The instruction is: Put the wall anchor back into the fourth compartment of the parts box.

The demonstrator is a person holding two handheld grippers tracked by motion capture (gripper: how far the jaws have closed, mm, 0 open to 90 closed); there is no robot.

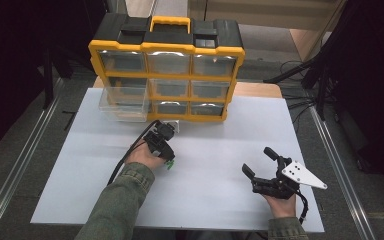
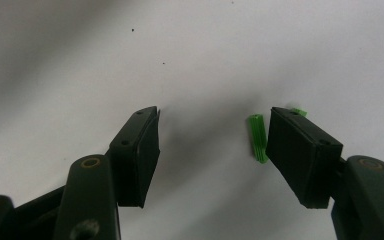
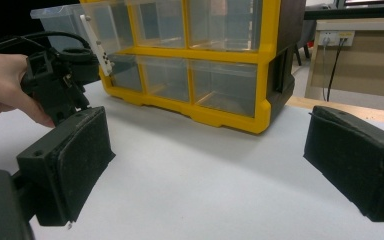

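Observation:
A small green ribbed plastic plug (image 2: 257, 137) lies on the white table top (image 1: 215, 150). My left gripper (image 2: 214, 122) points down over it with its jaws apart. The plug lies just inside the right-hand jaw and far from the other, so the pads do not clamp it. A second green bit (image 2: 298, 112) peeks out behind that jaw. From the high view, the left gripper (image 1: 166, 159) stands just in front of the organizer, with green (image 1: 169, 164) at its tips. My right gripper (image 1: 258, 161) hovers open at the right with nothing between its jaws.
A yellow and black organizer (image 1: 167, 75) with clear drawers stands at the back of the table. One clear drawer (image 1: 125, 102) is pulled out at its lower left. In the right gripper view the organizer (image 3: 205, 65) is close ahead, with the left hand (image 3: 2, 82) beside it.

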